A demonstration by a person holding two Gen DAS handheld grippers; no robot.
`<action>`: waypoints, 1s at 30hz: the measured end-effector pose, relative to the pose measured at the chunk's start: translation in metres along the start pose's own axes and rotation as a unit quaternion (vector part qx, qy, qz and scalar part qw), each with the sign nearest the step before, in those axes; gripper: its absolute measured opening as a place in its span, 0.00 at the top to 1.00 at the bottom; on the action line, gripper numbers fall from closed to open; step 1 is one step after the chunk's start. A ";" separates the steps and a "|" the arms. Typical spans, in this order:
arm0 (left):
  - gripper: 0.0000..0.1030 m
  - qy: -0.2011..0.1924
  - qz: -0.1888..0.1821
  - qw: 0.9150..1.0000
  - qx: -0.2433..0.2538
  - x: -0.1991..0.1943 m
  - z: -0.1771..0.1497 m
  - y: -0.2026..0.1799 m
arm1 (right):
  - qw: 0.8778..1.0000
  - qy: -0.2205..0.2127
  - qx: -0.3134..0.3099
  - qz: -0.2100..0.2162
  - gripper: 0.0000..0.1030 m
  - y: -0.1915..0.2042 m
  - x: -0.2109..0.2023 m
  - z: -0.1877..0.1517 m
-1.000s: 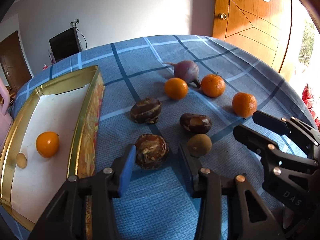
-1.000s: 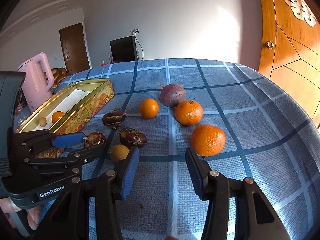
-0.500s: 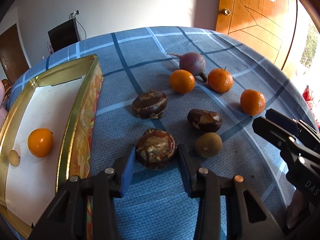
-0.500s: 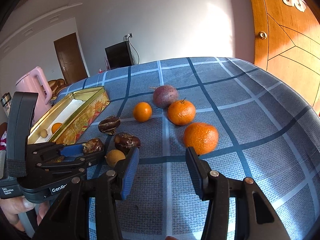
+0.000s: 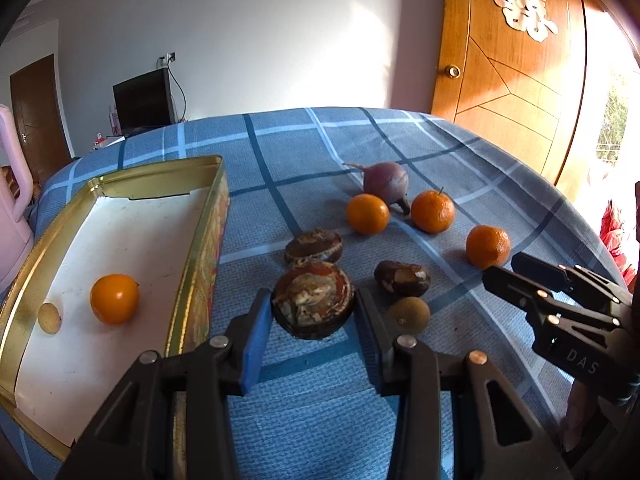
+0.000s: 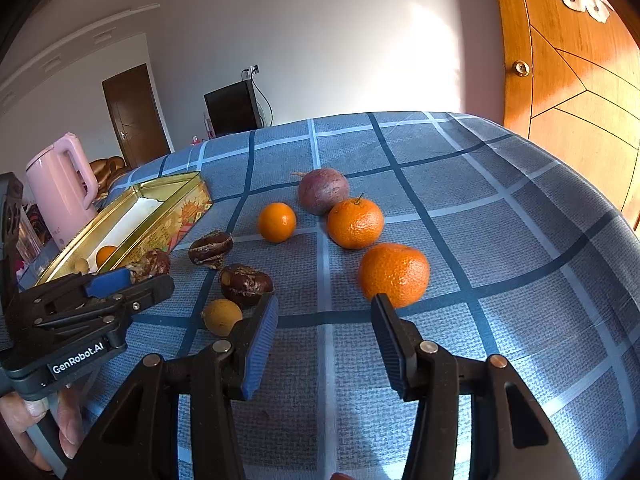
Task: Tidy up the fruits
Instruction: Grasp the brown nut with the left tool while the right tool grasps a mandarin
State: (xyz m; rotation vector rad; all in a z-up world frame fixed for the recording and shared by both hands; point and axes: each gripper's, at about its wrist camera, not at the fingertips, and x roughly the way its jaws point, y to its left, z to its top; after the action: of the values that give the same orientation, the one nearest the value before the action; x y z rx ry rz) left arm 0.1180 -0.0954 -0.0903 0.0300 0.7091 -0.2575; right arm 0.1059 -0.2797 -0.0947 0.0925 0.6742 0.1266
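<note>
Left gripper jaws clamp the round dark-brown water chestnut; the gold tin box lies at nine o'clock; right gripper jaws apart, empty.

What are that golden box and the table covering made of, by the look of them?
The box looks like thin metal: its gold rim shines like a mirror, its outer wall carries printed pictures, and the floor inside is matt white, perhaps paper. The table covering looks like woven cloth, with a coarse visible weave and a blue check pattern.
</note>
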 end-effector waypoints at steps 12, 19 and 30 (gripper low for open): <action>0.58 -0.007 0.001 1.000 -0.004 -0.003 -0.001 0.002 | 0.997 -0.001 -0.012 -0.072 0.51 -0.010 -0.002 0.011; 0.58 -0.006 0.003 1.000 -0.006 -0.002 -0.001 0.003 | 0.997 0.015 0.007 -0.077 0.51 -0.021 0.012 0.035; 0.58 -0.005 0.002 1.000 -0.007 -0.003 -0.001 0.003 | 0.995 0.062 0.028 -0.067 0.51 -0.025 0.046 0.032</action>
State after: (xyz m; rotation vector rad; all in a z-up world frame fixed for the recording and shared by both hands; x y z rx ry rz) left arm 0.1164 -0.0914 -0.0895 0.0158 0.7009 -0.2492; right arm 0.1632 -0.2989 -0.1014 0.0938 0.8067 -0.0170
